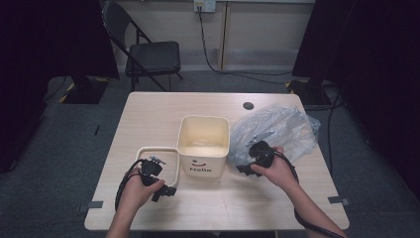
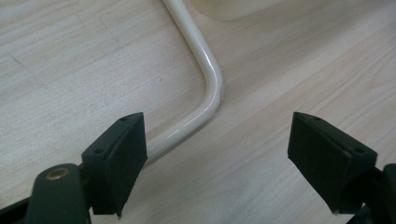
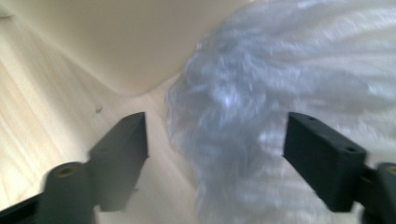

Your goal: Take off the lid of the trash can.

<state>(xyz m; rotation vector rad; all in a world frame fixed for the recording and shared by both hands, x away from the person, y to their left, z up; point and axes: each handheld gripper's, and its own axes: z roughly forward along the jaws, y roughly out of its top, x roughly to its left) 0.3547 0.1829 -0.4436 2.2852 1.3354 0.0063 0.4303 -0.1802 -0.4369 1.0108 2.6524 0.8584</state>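
Beside the bin, right hand angles toward bag.

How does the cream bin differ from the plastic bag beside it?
The cream bin is rigid, opaque and stands upright with its mouth open; the plastic bag is soft, translucent grey and lies crumpled flat. The bin bears a "Hello" print; the bag looks plain. Both rest on the wooden table, side by side.

High view above the table facing forward-down, both gripper views close, low, sharing the bin.
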